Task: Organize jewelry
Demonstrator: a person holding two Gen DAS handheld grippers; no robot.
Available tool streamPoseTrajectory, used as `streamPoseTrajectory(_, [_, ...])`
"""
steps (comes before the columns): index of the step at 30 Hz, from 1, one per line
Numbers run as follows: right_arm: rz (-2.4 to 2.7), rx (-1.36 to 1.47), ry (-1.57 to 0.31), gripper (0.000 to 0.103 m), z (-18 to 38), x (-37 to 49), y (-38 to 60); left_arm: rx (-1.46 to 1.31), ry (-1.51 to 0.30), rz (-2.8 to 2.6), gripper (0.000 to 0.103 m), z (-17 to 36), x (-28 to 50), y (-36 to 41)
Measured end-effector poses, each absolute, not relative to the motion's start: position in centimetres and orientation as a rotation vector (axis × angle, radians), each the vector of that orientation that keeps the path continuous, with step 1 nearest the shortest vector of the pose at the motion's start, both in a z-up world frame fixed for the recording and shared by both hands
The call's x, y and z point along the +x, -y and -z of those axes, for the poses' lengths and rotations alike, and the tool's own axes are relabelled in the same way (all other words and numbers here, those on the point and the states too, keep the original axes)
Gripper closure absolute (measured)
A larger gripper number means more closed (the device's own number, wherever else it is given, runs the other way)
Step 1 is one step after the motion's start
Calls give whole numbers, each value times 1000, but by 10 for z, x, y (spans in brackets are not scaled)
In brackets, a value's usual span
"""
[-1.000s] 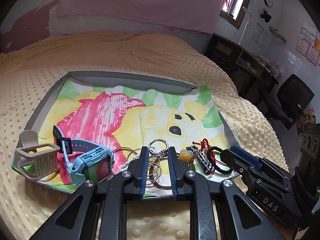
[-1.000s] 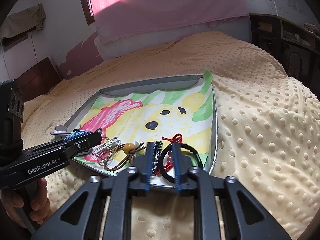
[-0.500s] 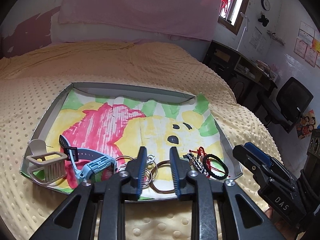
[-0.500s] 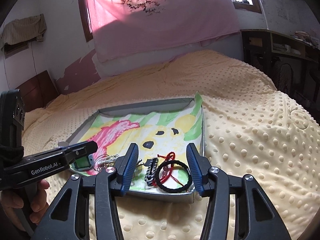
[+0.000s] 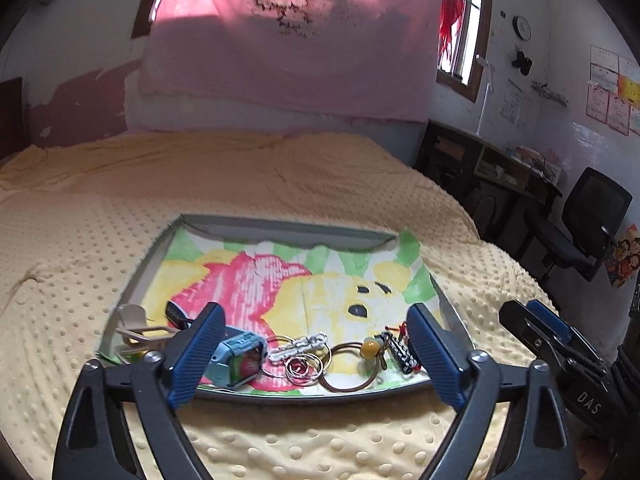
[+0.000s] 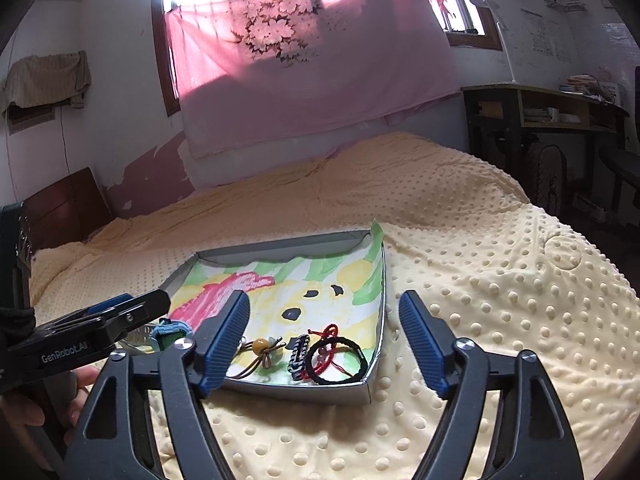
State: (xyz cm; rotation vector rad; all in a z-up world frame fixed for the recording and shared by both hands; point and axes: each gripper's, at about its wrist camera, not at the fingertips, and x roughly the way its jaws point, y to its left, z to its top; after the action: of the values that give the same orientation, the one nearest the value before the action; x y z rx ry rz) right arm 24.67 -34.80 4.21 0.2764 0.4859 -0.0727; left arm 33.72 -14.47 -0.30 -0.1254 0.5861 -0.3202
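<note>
Yellow dotted bedspread [image 6: 480,280]; left hand-held gripper [image 5: 316,354] "GenRobot.AI", right hand-held gripper [image 6: 324,340] "DAS", both spread, empty.

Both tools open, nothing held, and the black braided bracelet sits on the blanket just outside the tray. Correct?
One error: the black braided bracelet lies inside the tray, in its near right corner, not on the blanket. The right wrist view shows it. The left tool and right tool are indeed open and hold nothing.

Pink curtain [image 5: 288,36], wall clock [image 5: 522,27], office chair [image 5: 580,220].
</note>
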Motion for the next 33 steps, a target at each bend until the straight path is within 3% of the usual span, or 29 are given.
streamPoseTrajectory(2, [77, 278, -473, 23, -47, 241, 348, -133, -556, 306, 6, -4, 331, 140])
streamPoseTrajectory(4, [85, 275, -454, 9, -53, 236, 347, -137, -528, 294, 2, -11, 325, 135])
streamPoseTrajectory(10, [95, 261, -416, 1, -67, 220, 341, -127, -452, 256, 0, -30, 302, 125])
streamPoseTrajectory(33, [104, 205, -319, 1, -133, 97, 308, -80, -344, 187, 0, -78, 179, 89])
